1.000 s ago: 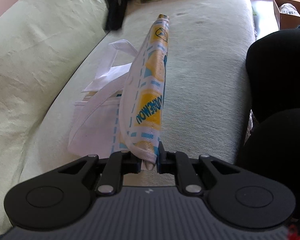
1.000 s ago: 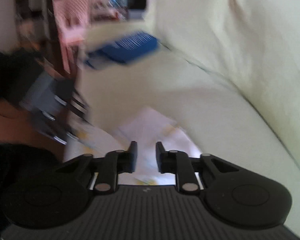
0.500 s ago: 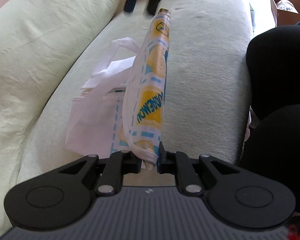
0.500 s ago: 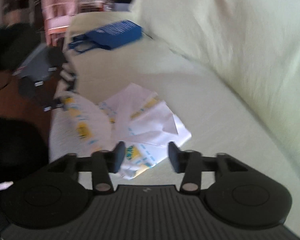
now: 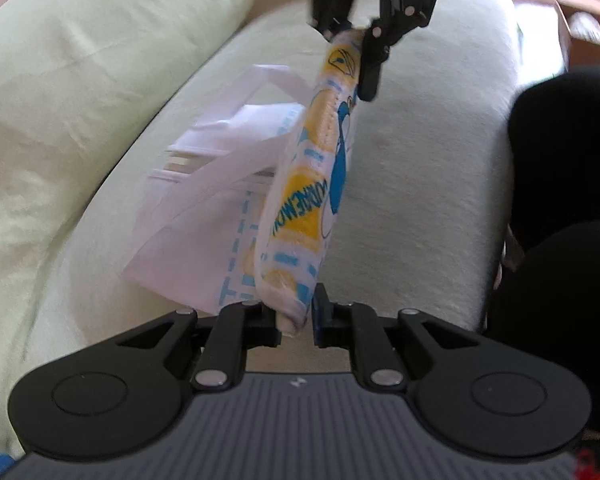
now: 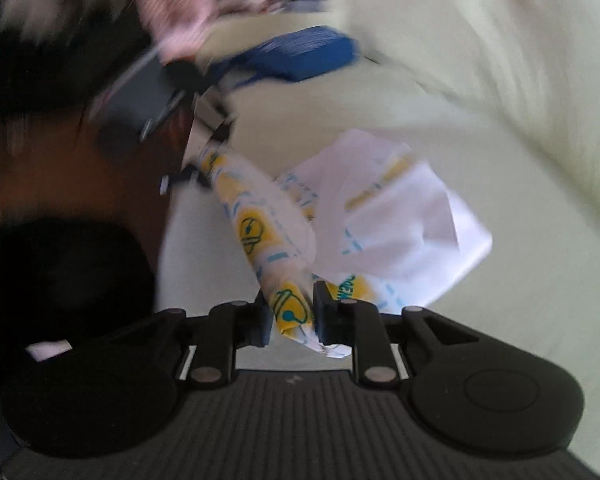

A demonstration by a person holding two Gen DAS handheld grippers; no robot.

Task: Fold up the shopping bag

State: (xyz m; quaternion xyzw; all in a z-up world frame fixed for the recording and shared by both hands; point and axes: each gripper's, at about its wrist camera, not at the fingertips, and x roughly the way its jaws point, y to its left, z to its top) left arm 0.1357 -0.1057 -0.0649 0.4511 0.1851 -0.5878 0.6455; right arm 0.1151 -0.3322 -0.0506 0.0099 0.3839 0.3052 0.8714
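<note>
A white shopping bag (image 5: 312,184) with yellow and blue print lies partly on a pale green sofa seat (image 5: 420,160), its folded edge lifted off the cushion. My left gripper (image 5: 296,320) is shut on the near end of that edge. My right gripper (image 5: 360,36) grips the far end, seen at the top of the left wrist view. In the right wrist view the right gripper (image 6: 290,316) is shut on the bag (image 6: 380,220), and the left gripper (image 6: 196,136) shows blurred at the other end. White handles (image 5: 268,84) hang to the left.
The sofa backrest (image 5: 80,80) rises on the left. A blue bag (image 6: 308,56) lies farther along the seat. The person's black-clad legs (image 5: 560,200) are at the seat's front edge. Pink cloth (image 6: 172,8) and furniture lie beyond the sofa end.
My right gripper came down to the far end of the bag's folded edge and closed on it. The left gripper kept its hold; the edge is now lifted between both grippers.
</note>
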